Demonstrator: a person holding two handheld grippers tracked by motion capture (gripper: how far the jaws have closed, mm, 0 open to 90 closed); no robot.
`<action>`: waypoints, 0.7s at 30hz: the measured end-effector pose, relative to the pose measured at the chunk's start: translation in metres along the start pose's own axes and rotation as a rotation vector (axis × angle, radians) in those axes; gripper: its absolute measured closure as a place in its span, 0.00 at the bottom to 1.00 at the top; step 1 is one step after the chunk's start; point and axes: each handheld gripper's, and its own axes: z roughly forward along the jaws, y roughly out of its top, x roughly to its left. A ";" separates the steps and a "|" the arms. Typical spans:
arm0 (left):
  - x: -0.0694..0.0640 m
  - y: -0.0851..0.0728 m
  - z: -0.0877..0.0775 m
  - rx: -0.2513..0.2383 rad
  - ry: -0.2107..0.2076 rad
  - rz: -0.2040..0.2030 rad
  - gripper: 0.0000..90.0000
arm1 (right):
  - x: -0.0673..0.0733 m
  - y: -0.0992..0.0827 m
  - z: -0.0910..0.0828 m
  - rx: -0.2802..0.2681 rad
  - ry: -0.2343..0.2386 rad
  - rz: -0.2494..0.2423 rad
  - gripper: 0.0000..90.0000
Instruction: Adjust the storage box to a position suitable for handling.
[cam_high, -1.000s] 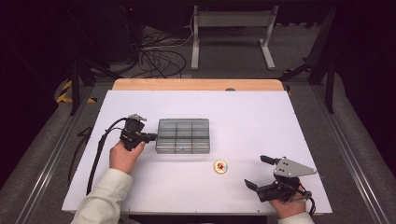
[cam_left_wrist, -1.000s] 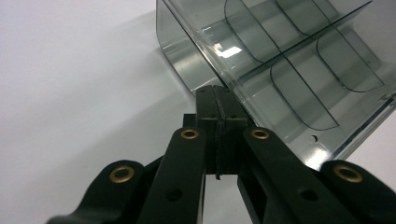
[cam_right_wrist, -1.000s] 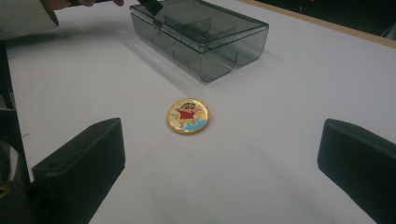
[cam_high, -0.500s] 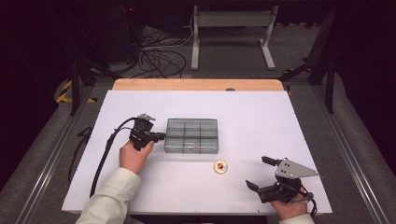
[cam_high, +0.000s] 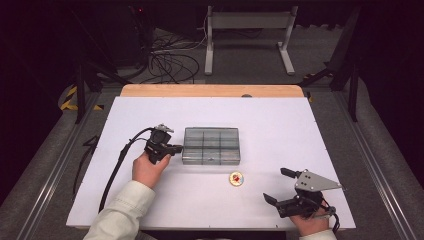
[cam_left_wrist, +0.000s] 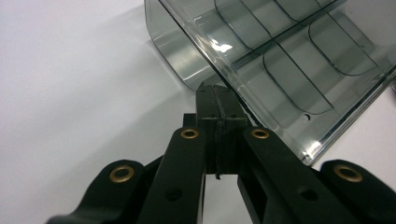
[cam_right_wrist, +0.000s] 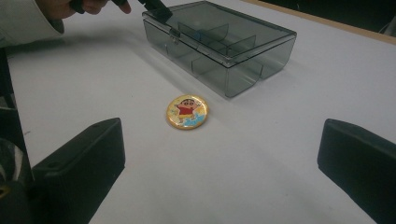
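1. Centrally, left of frame middle in the high view, the left hand-held gripper (cam_high: 176, 147) has its jaws pressed together, tips touching the left edge of the smoky compartment box (cam_high: 211, 145).
2. Lower right, the right hand-held gripper (cam_high: 278, 186) rests with jaws spread wide, nothing between them.
3. Between the box and the right hand-held gripper, a round cartoon badge (cam_high: 236, 178) lies flat on the white bench (cam_high: 280, 125).
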 end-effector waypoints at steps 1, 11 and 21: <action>0.000 0.000 0.000 0.001 -0.001 -0.001 1.00 | 0.000 0.000 0.000 -0.001 -0.001 0.001 0.01; -0.007 -0.002 -0.017 -0.094 0.069 0.048 0.74 | -0.002 0.004 0.002 0.004 -0.008 0.012 0.01; -0.019 -0.015 -0.051 -0.280 0.112 0.143 0.40 | -0.003 0.016 0.009 0.015 -0.011 0.012 0.01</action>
